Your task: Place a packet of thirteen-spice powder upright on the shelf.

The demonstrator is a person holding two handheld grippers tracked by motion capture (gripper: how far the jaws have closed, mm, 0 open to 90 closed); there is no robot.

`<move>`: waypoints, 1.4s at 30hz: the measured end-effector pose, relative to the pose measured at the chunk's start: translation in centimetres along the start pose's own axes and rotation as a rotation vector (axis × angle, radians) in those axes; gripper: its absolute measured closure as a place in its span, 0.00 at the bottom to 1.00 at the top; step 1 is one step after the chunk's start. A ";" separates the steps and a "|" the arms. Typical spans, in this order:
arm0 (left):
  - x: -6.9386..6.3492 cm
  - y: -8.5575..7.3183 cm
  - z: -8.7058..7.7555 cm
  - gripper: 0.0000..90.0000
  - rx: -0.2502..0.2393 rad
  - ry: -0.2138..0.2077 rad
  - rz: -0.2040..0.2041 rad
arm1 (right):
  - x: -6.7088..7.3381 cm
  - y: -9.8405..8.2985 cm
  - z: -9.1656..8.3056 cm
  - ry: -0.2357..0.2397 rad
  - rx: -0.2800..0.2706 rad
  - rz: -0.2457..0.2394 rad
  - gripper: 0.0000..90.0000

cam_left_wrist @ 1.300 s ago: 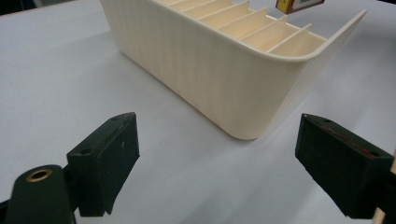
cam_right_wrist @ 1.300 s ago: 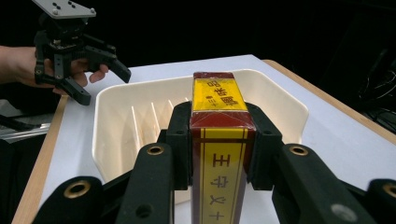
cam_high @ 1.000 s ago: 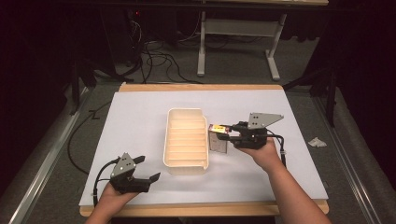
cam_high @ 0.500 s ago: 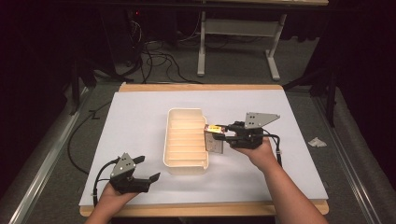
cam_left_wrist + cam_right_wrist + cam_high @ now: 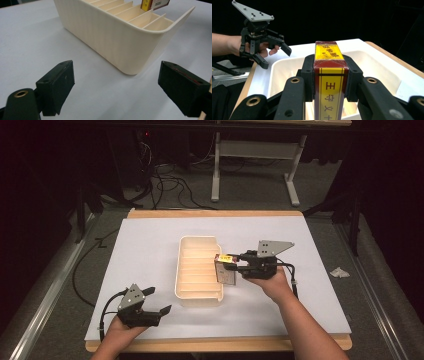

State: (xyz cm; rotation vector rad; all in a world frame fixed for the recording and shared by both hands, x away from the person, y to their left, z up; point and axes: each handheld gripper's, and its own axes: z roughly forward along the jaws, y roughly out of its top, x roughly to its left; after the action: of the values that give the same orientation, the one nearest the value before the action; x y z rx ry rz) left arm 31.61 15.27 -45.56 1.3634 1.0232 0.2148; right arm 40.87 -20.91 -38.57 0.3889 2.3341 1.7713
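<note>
right gripper (image 5: pixel 233 265) clenched on the red-and-yellow box (image 5: pixel 329 82), holding it at the cream tray's (image 5: pixel 199 296) near-side rim, while left gripper (image 5: pixel 157 301) sits released, well apart.

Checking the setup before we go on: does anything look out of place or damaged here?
Nothing stands out. The tray sits square on the white sheet, undamaged, and the box is held straight in the right gripper.

Table sheet (image 5: pixel 150 250) was lit bright from overhead; room behind stayed v. dark. Soft shadows under bin (image 5: pixel 199 270). High view was slightly soft. Near jaws blurred in both gripper views; box (image 5: pixel 329 75) colours were sharp, no glare.
</note>
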 end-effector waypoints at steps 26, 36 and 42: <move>0.0 0.0 0.0 0.16 -0.001 -0.002 -0.009 | -0.4 1.1 3.3 0.060 0.001 -0.029 0.76; 0.1 0.0 0.0 0.16 0.001 -0.002 -0.006 | -0.4 1.4 4.4 0.071 0.006 -0.033 0.76; 0.1 0.0 0.0 0.16 0.001 -0.001 -0.006 | -0.3 1.5 5.2 0.077 0.013 -0.037 0.76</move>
State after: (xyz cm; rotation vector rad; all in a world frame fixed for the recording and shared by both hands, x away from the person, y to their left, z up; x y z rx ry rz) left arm 31.69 15.29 -45.57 1.3612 1.0265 0.2087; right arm 42.85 -15.84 -38.56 0.2817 2.3898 1.7855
